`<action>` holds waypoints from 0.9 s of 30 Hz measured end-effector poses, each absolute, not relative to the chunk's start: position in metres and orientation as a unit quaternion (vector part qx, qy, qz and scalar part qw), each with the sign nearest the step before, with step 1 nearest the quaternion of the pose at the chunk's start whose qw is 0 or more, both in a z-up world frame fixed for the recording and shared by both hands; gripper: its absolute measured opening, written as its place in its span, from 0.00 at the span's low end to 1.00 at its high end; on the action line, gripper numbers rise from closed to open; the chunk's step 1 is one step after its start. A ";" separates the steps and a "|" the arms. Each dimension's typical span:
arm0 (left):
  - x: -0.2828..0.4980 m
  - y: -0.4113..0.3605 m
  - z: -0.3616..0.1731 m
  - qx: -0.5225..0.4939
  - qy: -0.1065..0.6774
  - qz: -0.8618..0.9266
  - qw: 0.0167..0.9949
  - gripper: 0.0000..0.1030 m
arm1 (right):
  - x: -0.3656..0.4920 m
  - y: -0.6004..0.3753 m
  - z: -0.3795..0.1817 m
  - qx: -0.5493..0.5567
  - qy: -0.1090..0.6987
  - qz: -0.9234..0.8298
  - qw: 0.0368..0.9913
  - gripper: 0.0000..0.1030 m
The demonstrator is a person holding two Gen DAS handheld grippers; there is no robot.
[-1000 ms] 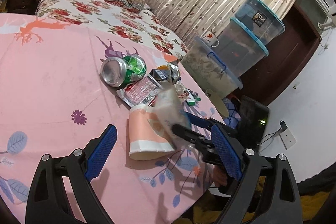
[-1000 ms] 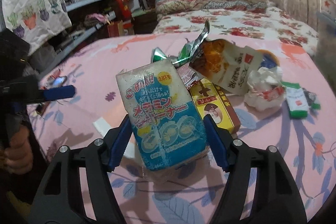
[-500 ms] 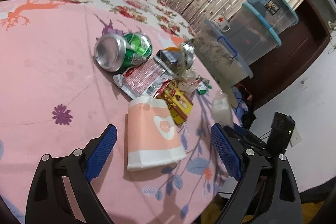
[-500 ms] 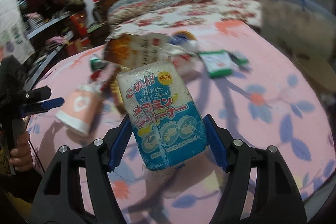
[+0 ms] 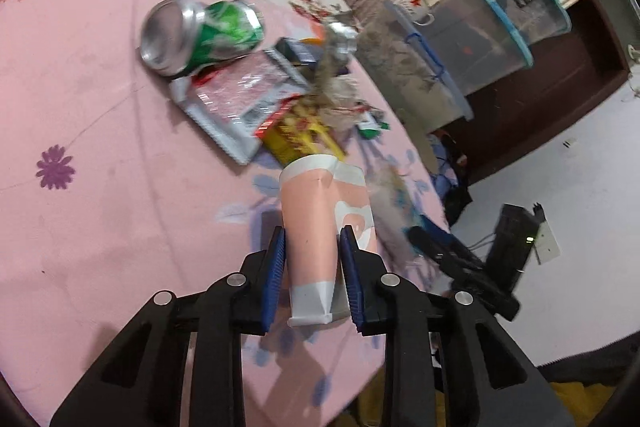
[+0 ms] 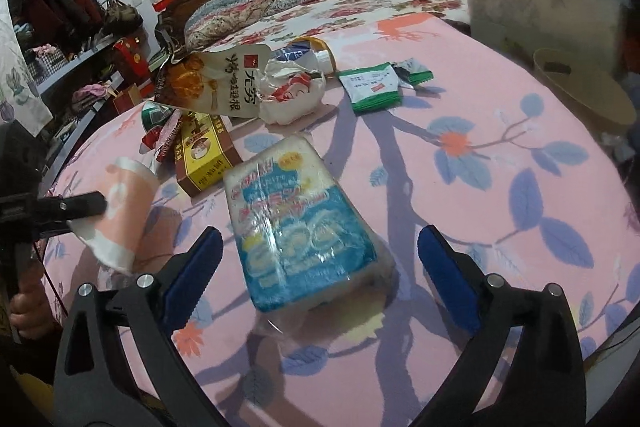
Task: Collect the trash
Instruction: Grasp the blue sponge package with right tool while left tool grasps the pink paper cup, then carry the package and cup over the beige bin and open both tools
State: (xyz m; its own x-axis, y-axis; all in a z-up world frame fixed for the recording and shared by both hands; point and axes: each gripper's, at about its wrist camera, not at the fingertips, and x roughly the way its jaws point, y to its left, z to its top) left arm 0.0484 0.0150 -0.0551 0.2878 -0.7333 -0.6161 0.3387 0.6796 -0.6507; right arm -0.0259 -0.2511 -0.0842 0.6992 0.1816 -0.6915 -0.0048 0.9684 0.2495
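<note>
Left gripper (image 5: 312, 263) closing, pinching squashed pink-and-white paper cup (image 5: 320, 223) over pink floral cloth (image 5: 80, 107). Only right view is showing right gripper (image 6: 320, 267) opening, pads spread clear of blue-white plastic-wrapped sponge pack (image 6: 296, 227) lying between them.

Pink tablecloth (image 6: 500, 99) printed with blue leaves and orange flowers (one purple flower too); green and silver can (image 5: 200, 35); pink-and-white paper cup (image 5: 324, 223); blue-and-white sponge pack (image 6: 296, 223).
</note>
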 end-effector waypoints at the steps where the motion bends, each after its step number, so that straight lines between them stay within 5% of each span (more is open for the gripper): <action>1: 0.046 0.011 -0.051 -0.200 0.484 -0.351 0.776 0.25 | -0.028 -0.252 -0.085 0.115 0.383 0.052 0.915 0.95; 8: 0.050 -0.021 -0.037 -0.193 0.484 -0.377 0.766 0.25 | -0.035 -0.244 -0.088 0.076 0.372 0.064 0.923 0.93; 9: 0.051 -0.025 -0.037 -0.189 0.485 -0.378 0.765 0.25 | -0.035 -0.241 -0.089 0.064 0.373 0.065 0.923 0.89; 10: 0.052 -0.031 -0.036 -0.184 0.488 -0.379 0.765 0.25 | -0.035 -0.238 -0.092 0.048 0.380 0.067 0.922 0.66; 27: 0.123 -0.216 -0.013 -0.113 0.511 -0.429 0.736 0.25 | -0.048 -0.398 -0.082 0.216 0.317 -0.064 0.921 0.63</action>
